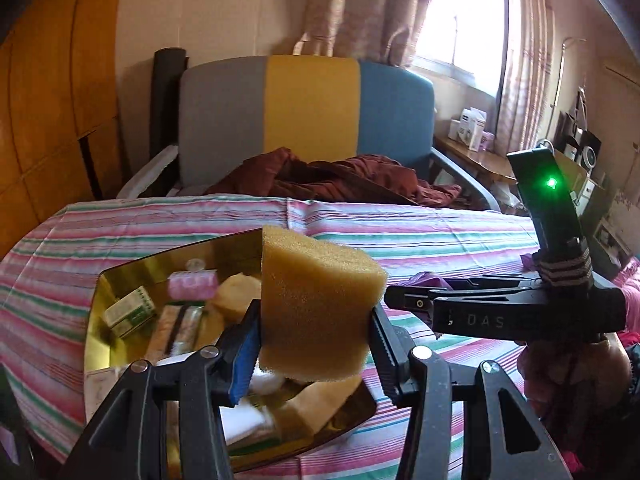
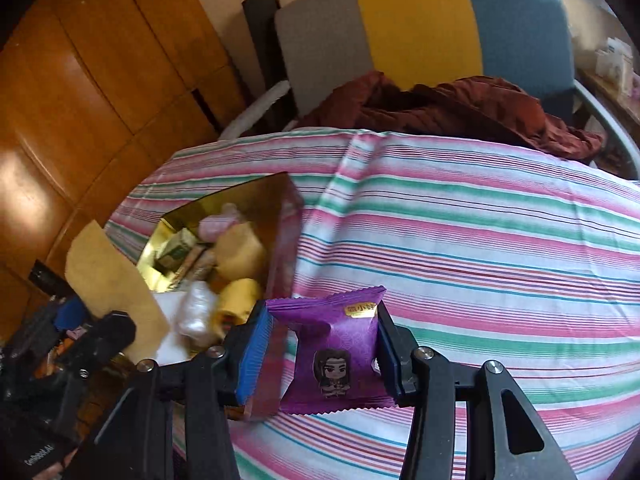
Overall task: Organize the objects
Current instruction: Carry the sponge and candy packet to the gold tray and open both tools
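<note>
White letters "DAS" printed on the black body of the right gripper (image 1: 404,302), "GenRobot.AI" lettered on the black left gripper (image 2: 86,334) housing, small gold label with unreadable characters on the purple snack packet (image 2: 334,354).

A porous, rough yellow foam sponge (image 1: 320,304) is showing matt beside the mirror-glossy gold lining of the box (image 1: 120,280), while a smooth, shiny purple plastic wrapper (image 2: 334,350) is gleaming above the soft striped woven cloth (image 2: 480,240), near glossy wooden panelling (image 2: 80,80).
</note>
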Demonstrator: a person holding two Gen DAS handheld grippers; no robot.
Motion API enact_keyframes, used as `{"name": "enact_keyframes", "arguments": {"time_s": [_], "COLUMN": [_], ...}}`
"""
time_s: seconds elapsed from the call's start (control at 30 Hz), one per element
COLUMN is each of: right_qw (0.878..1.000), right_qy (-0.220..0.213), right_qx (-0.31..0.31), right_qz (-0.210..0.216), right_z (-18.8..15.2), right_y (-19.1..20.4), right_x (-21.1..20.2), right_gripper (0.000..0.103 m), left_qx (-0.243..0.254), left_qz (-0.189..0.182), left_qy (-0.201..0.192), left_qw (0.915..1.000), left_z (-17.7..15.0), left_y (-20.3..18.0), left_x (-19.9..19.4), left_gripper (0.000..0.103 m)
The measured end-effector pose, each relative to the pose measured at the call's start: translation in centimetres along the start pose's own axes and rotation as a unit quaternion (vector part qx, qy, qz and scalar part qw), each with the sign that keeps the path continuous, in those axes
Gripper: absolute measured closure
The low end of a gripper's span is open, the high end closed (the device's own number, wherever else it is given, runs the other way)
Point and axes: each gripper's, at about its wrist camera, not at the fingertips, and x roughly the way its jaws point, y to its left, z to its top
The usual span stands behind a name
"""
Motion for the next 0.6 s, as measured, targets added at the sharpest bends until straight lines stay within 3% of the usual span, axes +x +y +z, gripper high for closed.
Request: {"name": "enact_keyframes", "arguments": {"time_s": [0.27,0.43,0.6], "right_qw": [0.999,0.998,0.997], "right_qy": [0.0,-0.002,0.009], "right_qx": [-0.02,-0.034,-0.051], "right_qz": [0.038,0.057,0.06], "right_z": [1.7,2.9,3.8], "right_y": [5.0,8.1,10.4], "right_x": [1.4,2.9,5.1], "right_gripper": [0.053,0.053,0.053], "left_qx": [-0.061,-0.098,-0.113], "left_qz": [0.023,0.065,0.094], "left_qy": [-0.007,-0.008,0.004], "left_qw": [0.9979,0.993,0.9892], "left_z": [-0.7,-1.2,-1.1], "left_y": [6.6,11.8,14.5], "left_x": [-1.8,-2.4,-0.9], "left_gripper": [0.052,0.052,0.052]}}
